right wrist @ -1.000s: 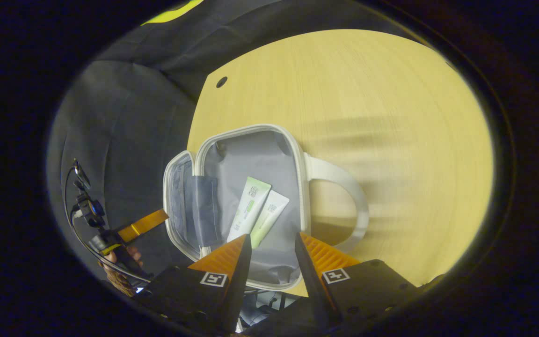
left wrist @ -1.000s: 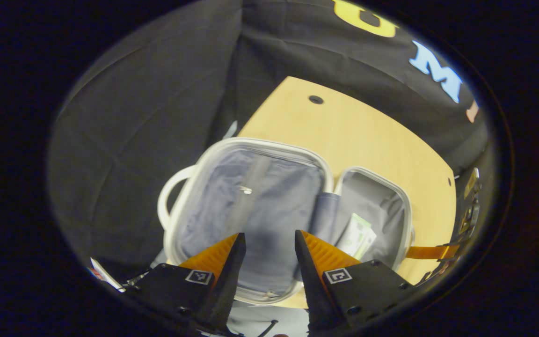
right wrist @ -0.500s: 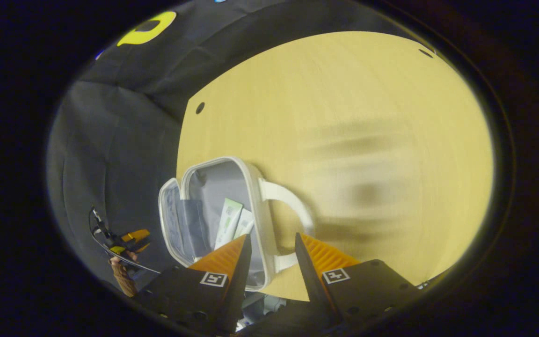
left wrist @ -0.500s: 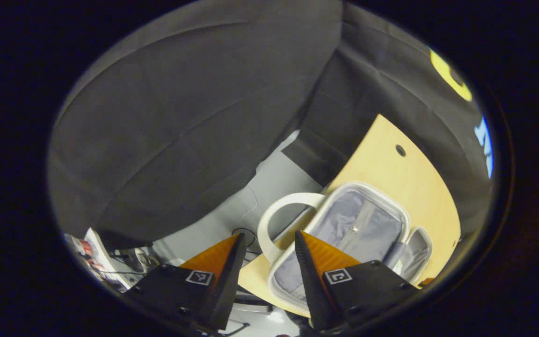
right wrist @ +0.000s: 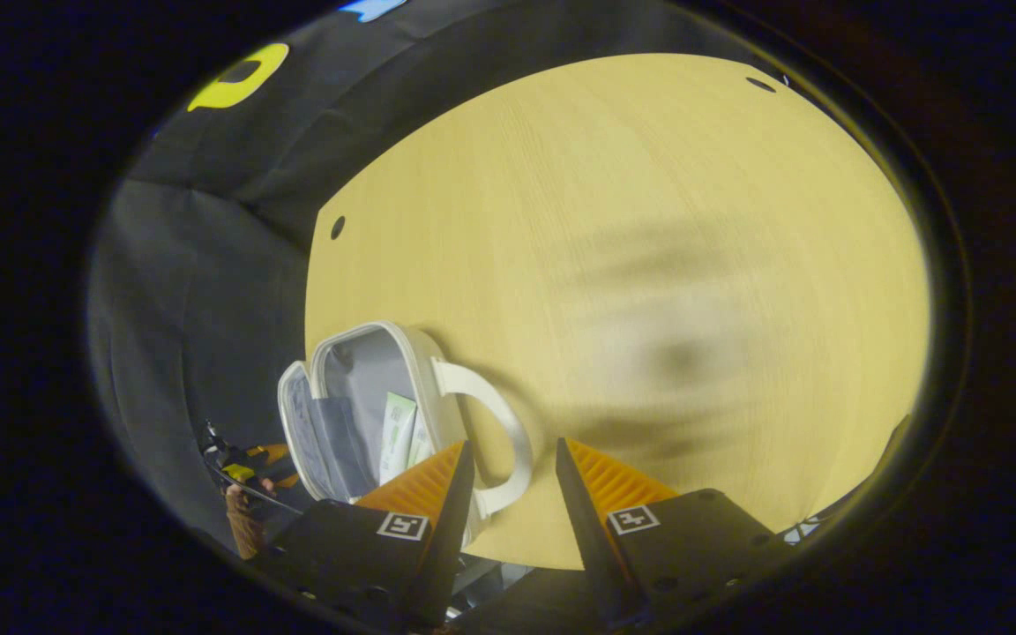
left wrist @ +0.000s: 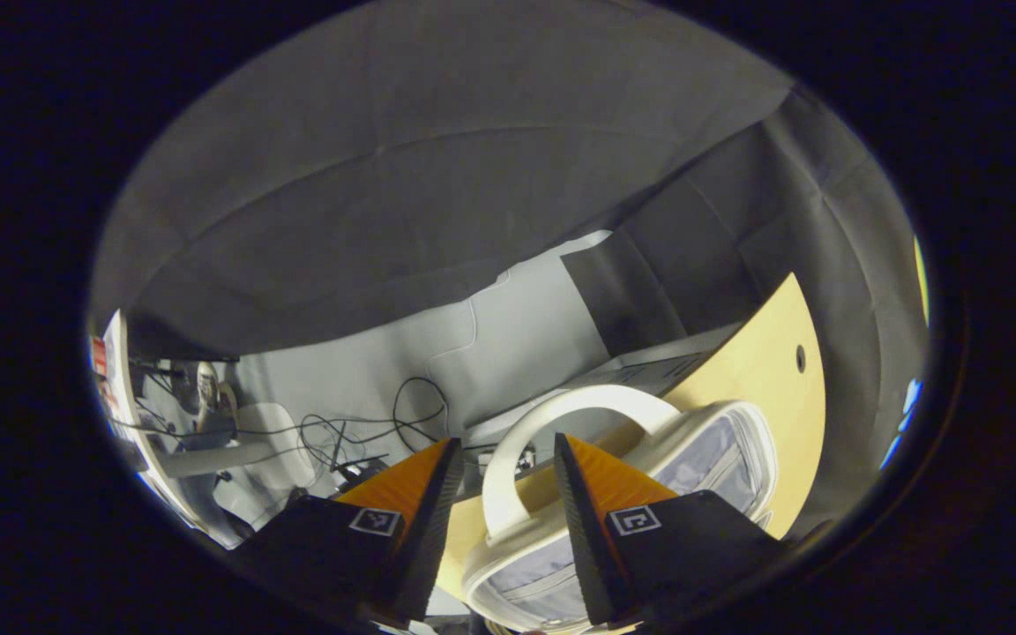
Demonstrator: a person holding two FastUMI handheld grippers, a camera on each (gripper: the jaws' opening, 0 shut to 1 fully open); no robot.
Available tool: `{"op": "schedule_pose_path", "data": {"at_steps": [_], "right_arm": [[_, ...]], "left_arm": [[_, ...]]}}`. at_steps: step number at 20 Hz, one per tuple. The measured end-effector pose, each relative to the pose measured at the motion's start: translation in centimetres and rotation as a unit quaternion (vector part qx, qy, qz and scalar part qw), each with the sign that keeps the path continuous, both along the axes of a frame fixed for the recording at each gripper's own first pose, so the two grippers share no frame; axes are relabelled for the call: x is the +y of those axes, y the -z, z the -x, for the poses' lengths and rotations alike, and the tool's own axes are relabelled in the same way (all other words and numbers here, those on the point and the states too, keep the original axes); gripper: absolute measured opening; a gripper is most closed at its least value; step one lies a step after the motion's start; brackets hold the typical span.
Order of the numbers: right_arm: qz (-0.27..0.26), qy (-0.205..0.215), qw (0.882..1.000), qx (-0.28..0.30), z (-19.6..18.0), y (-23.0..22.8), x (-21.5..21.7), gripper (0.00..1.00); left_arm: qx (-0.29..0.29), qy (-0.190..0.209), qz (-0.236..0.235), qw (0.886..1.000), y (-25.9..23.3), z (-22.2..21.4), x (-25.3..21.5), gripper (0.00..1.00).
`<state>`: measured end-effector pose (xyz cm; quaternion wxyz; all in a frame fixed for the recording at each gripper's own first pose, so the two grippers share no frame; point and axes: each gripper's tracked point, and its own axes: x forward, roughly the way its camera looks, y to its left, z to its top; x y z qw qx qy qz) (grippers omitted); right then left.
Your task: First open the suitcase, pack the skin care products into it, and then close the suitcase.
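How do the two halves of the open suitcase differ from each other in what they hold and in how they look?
In the right gripper view, the right half of the suitcase holds two pale green tubes; the left half holds none that I can see. The left half has a grey fabric pocket; the right half has a plain lining. Both have white rims and grey linings.

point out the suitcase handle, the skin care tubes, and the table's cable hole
suitcase handle (right wrist: 515,438), right gripper view, outer curve of the white loop.
skin care tubes (right wrist: 397,425), right gripper view, body of the green-and-white tube inside the open suitcase.
cable hole (right wrist: 337,227), right gripper view, centre of the dark hole.
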<state>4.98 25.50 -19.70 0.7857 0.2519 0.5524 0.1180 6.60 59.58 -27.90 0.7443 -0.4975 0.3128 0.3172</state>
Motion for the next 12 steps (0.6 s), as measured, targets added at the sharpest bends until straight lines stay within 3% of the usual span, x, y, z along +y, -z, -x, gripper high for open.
{"op": "schedule_pose_path", "data": {"at_steps": [1,3,6,8,10,12], "right_arm": [[0.001,0.003,1.0,0.001,0.0,0.1,-0.2,0.58],[0.004,0.011,1.0,0.006,-0.2,0.2,-0.8,0.58],[0.009,0.021,1.0,0.015,0.0,0.6,-1.2,0.59],[0.011,0.027,0.999,0.02,0.2,0.8,-1.3,0.58],[0.012,0.031,0.999,0.027,0.6,1.0,-1.4,0.58],[0.012,0.035,0.999,0.036,0.9,1.2,-1.5,0.59]], "left_arm": [[0.004,-0.003,0.005,1.0,0.7,-0.4,0.1,0.74],[0.015,-0.011,0.009,1.0,2.1,-1.1,0.3,0.68],[0.022,-0.023,0.031,0.999,4.3,-2.8,-0.1,0.71],[0.026,-0.029,0.042,0.998,6.0,-3.6,0.2,0.67],[0.034,-0.029,0.042,0.998,7.4,-4.2,0.5,0.71],[0.024,-0.025,0.062,0.997,8.4,-5.3,-0.1,0.67]]}}
